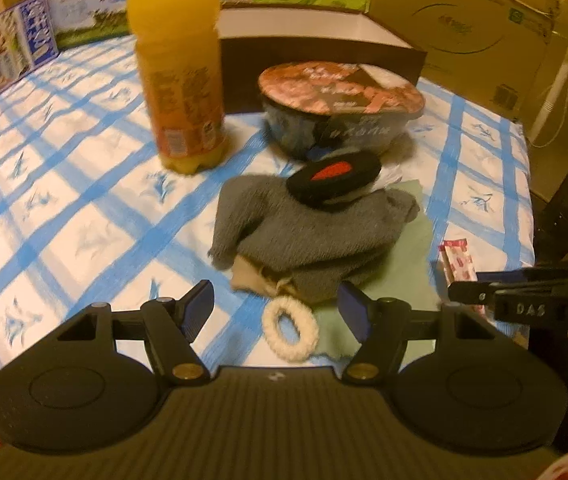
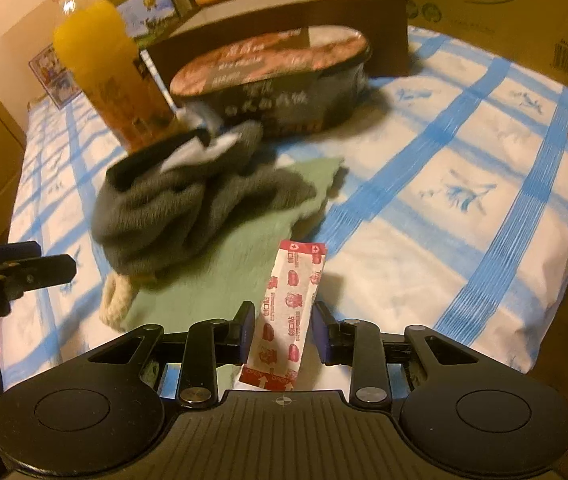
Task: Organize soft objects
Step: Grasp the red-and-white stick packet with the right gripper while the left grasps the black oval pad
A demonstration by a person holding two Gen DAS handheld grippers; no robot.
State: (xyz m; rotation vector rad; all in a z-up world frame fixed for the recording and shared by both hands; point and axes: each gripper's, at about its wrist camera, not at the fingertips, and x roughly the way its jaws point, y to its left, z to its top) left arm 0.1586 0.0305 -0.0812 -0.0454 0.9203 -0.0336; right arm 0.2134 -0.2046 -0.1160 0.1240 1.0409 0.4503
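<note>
The blue-and-white checked quilted tablecloth (image 1: 63, 184) covers the whole work surface, and every place below is given from the grey knitted fabric heap (image 1: 304, 236) lying near its middle. Behind the heap, a long brown cardboard box (image 1: 324, 36) stands as a back wall. Just behind the heap sits the dark round instant-noodle bowl with a printed lid (image 1: 340, 100), and behind and to its left the tall plastic bottle of orange drink (image 1: 179, 64) stands upright; both are hard goods, so I judge they are not part of the sorting.

Under the heap and reaching out to its right lies a flat pale-green cloth (image 2: 219, 276), apparently serving as the base on which the soft things are gathered. On top of the heap rests a black oval pad with a red patch (image 1: 334, 180). A tan fabric piece (image 1: 255, 278) pokes out from under the heap's near edge. Just in front of the heap, a cream fuzzy hair-tie ring (image 1: 290, 332) lies partly on the green cloth.

To the right of the heap, the red-and-white printed plaster wrapper strip (image 2: 290, 312) stands tilted between the jaws of the right gripper (image 2: 284, 330), which are narrow but show a gap on each side of it, not yet pinching. The left gripper (image 1: 275, 304) hangs wide and empty over the hair-tie ring.
</note>
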